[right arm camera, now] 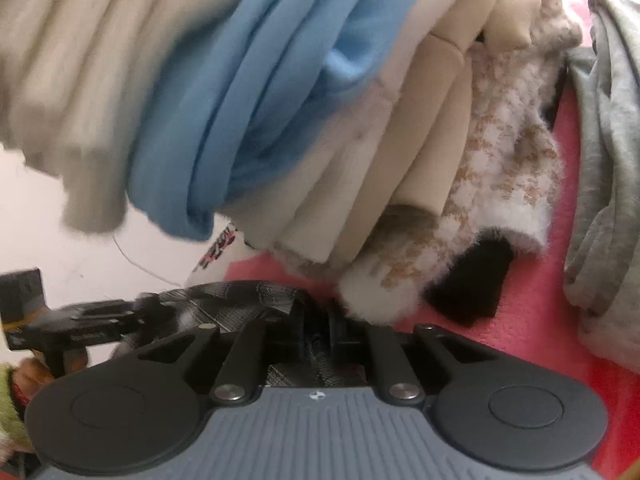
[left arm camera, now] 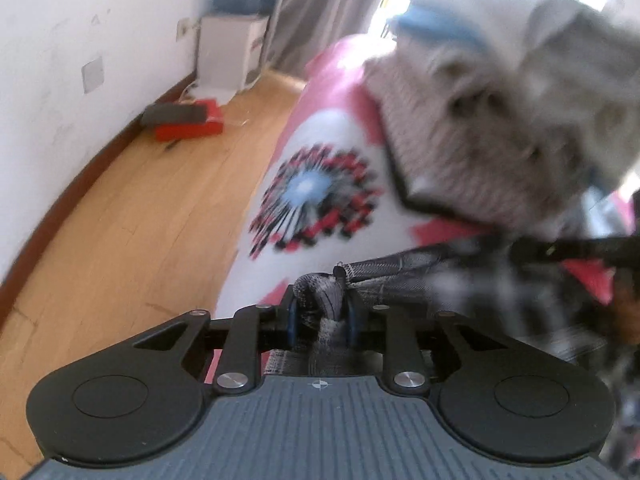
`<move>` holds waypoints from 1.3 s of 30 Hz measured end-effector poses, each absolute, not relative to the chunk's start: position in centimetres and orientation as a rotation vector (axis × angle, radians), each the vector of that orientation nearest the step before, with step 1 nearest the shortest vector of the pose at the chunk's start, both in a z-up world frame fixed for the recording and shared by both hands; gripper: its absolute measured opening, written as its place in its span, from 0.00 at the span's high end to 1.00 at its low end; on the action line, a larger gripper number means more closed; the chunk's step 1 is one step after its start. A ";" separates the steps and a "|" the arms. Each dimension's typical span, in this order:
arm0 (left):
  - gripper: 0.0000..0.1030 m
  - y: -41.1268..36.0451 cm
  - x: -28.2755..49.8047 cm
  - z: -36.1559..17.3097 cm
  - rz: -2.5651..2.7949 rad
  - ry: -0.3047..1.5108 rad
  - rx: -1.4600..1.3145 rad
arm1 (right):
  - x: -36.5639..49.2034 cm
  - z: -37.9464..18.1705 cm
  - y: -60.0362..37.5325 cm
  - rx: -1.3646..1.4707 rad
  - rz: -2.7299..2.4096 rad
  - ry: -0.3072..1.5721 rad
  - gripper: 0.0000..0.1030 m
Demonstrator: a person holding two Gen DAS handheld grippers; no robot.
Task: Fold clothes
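On the pink blanket point(right arm camera: 532, 300), both grippers pinch the plaid garment point(left arm camera: 400, 276).

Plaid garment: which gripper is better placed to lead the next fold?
Likely left: the left gripper pinches the plaid garment, bedspread ahead. The right gripper has an unclear hold, clothes pile crowding it.

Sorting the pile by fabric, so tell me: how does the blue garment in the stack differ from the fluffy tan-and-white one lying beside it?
The blue garment is smooth and one plain colour; the fluffy garment is shaggy, with a tan-and-white check. The blue garment is folded in layers between cream pieces, while the fluffy garment lies at the stack's side, with a dark lining showing at its open end. Both rest over the pink blanket.
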State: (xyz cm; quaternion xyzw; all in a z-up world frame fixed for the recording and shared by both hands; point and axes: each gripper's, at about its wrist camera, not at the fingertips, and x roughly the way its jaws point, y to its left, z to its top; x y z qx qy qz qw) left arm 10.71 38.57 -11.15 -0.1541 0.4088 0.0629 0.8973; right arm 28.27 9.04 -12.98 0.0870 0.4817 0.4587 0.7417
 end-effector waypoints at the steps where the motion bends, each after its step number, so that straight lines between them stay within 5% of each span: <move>1: 0.68 38.6 10.8 -11.4 0.139 0.850 -0.322 | 28.3 -12.6 8.6 0.203 1.012 1.058 0.75; 3: 0.64 38.8 10.7 -11.2 0.158 0.851 -0.333 | 28.0 -11.7 7.5 0.203 1.022 1.032 0.58; 5: 0.61 39.2 10.4 -10.8 0.168 0.855 -0.351 | 27.5 -10.9 6.0 0.193 1.026 1.004 0.56; 15: 0.51 40.9 9.9 -9.9 0.255 0.855 -0.586 | 25.6 -6.7 -5.7 0.175 0.897 0.883 0.54; 23: 0.50 42.2 9.2 -10.3 0.311 0.872 -0.872 | 19.5 -3.4 -13.3 -0.129 0.821 0.922 0.54; 31: 0.46 39.1 7.4 -3.5 0.442 0.724 -0.564 | 11.2 -2.7 -20.0 -0.230 0.707 0.895 0.54; 34: 0.46 34.8 8.1 -1.6 0.358 0.724 -0.420 | 10.2 -3.5 -20.2 -0.249 0.643 0.904 0.64; 36: 0.45 30.0 9.3 -1.4 0.235 0.756 -0.266 | 10.5 -4.1 -20.6 -0.225 0.597 0.927 0.86; 39: 0.45 21.8 10.7 -2.4 0.006 0.806 -0.049 | 11.4 -4.2 -21.6 -0.121 0.535 0.930 0.98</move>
